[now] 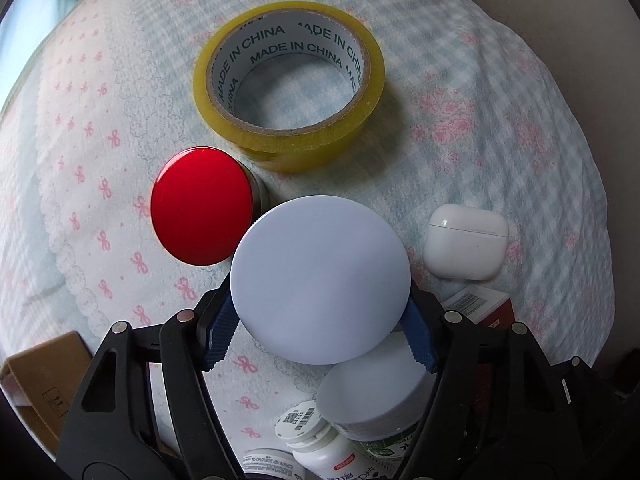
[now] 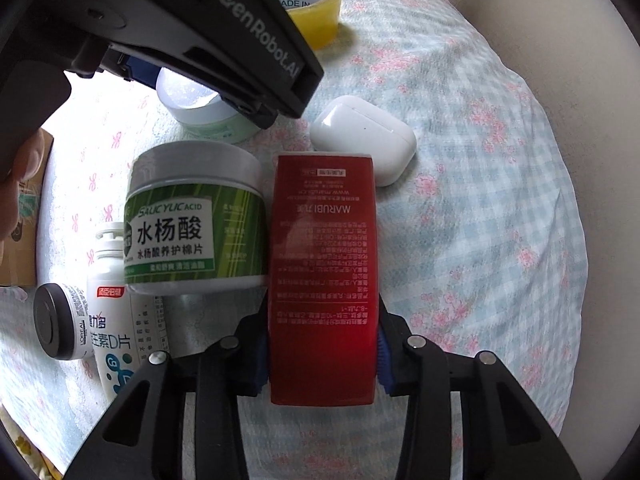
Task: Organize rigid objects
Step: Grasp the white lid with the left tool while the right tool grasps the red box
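My left gripper is shut on a round jar with a pale blue-white lid, held over the patterned cloth; the same jar shows under the left gripper body in the right wrist view. My right gripper is shut on a red box, which lies beside a green-labelled jar. A yellow tape roll, a red-lidded tin and a white earbud case lie ahead of the left gripper.
A white vitamin bottle and a small black-lidded jar lie left of the green-labelled jar. A brown cardboard box sits at the left edge. The earbud case and tape roll lie beyond the red box.
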A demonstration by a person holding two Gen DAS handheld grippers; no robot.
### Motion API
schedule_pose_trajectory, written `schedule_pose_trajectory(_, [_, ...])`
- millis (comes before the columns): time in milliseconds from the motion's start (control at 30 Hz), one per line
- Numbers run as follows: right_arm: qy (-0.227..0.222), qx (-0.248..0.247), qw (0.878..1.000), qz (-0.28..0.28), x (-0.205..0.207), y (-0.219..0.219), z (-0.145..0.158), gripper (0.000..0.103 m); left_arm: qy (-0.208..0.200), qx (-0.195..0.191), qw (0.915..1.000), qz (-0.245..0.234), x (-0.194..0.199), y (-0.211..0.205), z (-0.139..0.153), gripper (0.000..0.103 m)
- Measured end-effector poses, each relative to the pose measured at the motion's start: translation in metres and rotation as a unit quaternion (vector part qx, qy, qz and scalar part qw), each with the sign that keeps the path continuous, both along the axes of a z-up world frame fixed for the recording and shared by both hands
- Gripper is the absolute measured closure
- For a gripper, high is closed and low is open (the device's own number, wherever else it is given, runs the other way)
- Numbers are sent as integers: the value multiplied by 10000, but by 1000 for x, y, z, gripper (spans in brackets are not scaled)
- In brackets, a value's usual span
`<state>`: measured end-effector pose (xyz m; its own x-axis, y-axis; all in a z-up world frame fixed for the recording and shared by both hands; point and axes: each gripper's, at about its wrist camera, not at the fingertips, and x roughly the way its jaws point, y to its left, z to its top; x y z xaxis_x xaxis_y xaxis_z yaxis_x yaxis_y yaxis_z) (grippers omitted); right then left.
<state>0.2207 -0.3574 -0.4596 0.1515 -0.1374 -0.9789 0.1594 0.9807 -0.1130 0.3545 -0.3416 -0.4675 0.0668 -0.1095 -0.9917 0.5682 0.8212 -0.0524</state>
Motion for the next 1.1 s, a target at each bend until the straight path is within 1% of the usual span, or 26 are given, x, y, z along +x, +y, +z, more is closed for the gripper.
schedule_pose_trajectory(67, [-69,5,10000,7,-3,0,6,65,-102,-61,9999,4,-8,-3,22,35])
schedule_pose_trajectory(200, [-233,44,9997,-29,-14,-1,20,65,-307,-182,9993,72,-21,4,53,35])
schedule_pose_trajectory(333, [-368,87,9992,-122,-25,-3,39,65,-481,-342,9979,277,-34,29,93,35])
schedule_pose_trajectory(400, [-447,91,9988,-149,-34,-5,54,65,-561,-443,9966,410,-43,49,115,35])
schedule_pose_trajectory(467, [-537,37,9984,-152,-40,-3,75,65,-629,-551,9948,582,-45,76,136,35])
schedule_pose_trajectory(533, [-632,7,9979,-141,-46,3,101,65,-709,-673,9921,789,-51,93,160,35])
schedule_pose_trajectory(600, [-735,-15,9973,-67,-49,2,127,65,-802,-790,9883,1027,-58,122,189,35])
schedule_pose_trajectory(700, [-902,-126,9956,242,-49,15,168,65,-940,-968,9809,1399,-66,168,229,35])
schedule_pose_trajectory(833, [-1148,-191,9906,724,-42,49,219,65,-1118,-1096,9695,1887,-73,238,267,35])
schedule_pose_trajectory(933, [-1282,-137,9861,1050,-30,87,248,65,-1222,-1048,9629,2166,-77,294,283,35])
schedule_pose_trajectory(1033, [-1407,92,9814,1303,-19,129,263,65,-1324,-902,9588,2344,-81,351,290,35])
schedule_pose_trajectory(1100, [-1440,245,9785,1459,-11,163,268,65,-1299,-815,9576,2441,-80,388,288,35])
